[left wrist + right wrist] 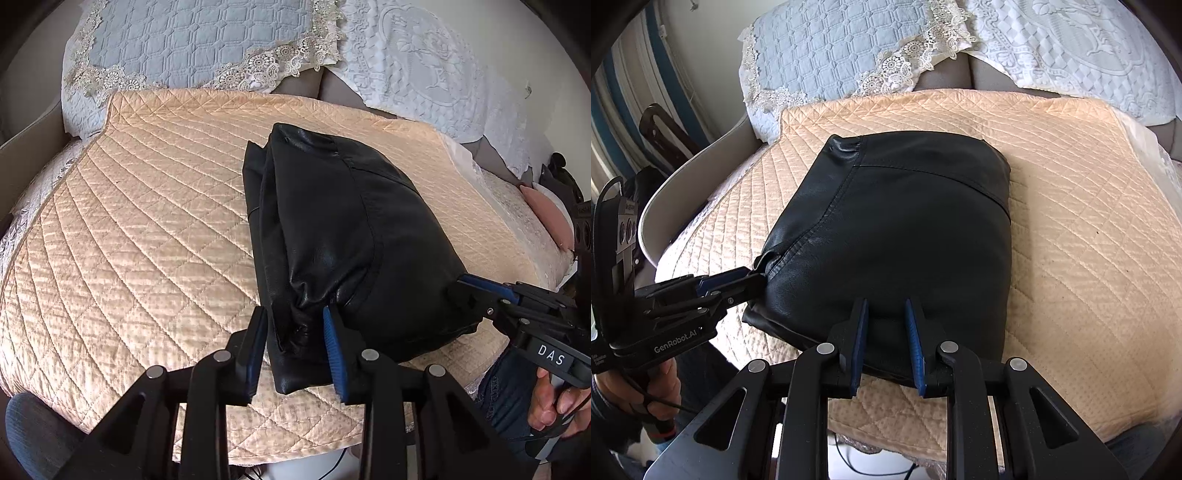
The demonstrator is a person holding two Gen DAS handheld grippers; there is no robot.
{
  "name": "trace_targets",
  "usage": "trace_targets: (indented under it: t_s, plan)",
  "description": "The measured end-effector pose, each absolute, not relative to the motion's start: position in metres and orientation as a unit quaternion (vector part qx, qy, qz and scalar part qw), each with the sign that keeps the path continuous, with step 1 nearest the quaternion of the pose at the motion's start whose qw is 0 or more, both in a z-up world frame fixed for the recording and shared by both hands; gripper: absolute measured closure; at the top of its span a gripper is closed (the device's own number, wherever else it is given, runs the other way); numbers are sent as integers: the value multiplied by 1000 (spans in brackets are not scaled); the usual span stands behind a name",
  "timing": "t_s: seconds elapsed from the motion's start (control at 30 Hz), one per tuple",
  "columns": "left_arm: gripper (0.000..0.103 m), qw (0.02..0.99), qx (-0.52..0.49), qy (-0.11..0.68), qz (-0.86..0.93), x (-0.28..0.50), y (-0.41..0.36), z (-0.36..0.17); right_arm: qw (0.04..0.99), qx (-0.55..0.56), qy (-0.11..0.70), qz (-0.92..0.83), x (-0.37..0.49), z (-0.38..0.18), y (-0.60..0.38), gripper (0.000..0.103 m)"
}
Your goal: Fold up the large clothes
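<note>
A black leather garment (332, 236) lies folded into a compact bundle on a peach quilted cover (129, 229); it also shows in the right wrist view (905, 229). My left gripper (295, 347) has its blue-padded jaws around the garment's near left corner, pinching the bunched leather. It also shows in the right wrist view (738, 284), at the garment's left edge. My right gripper (884, 339) has its jaws around the garment's near edge, leather between the pads. It also shows in the left wrist view (469, 291), at the bundle's right corner.
The peach cover (1089, 240) lies on a sofa seat. Behind it are a grey-blue quilted cloth with lace trim (192, 40) and a white lace throw (424, 62). A pink cushion (550, 218) lies at the far right. A curved armrest (687, 181) is at the left.
</note>
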State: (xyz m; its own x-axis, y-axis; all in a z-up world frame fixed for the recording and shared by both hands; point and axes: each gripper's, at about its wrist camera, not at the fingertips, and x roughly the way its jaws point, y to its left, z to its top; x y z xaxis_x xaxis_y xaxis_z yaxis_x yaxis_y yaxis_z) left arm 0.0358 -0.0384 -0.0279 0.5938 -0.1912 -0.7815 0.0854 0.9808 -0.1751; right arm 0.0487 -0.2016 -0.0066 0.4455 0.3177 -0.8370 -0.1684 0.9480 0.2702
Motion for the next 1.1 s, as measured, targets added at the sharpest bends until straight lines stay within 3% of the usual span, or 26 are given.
trace_targets:
  t_s: [0.3,0.5,0.6,0.97,1.1]
  plan:
    - [68,898,-69,426,-79,44,-28,-2,860,81,485,136,62,21,-213,81]
    - [68,899,-64,428,-72,71,-27,-5,858,89,488,137,84,12,-211,81]
    - [68,886,-61,453,-74,80,-30,-23,835,68,527,139,92,-12,-202,81]
    - [68,904,-49,418,-74,119,-38,9,857,75,492,136,129,5,-213,81]
    - [68,895,-40,440,-68,140,-42,-11,848,87,506,129,145,-9,-215,81]
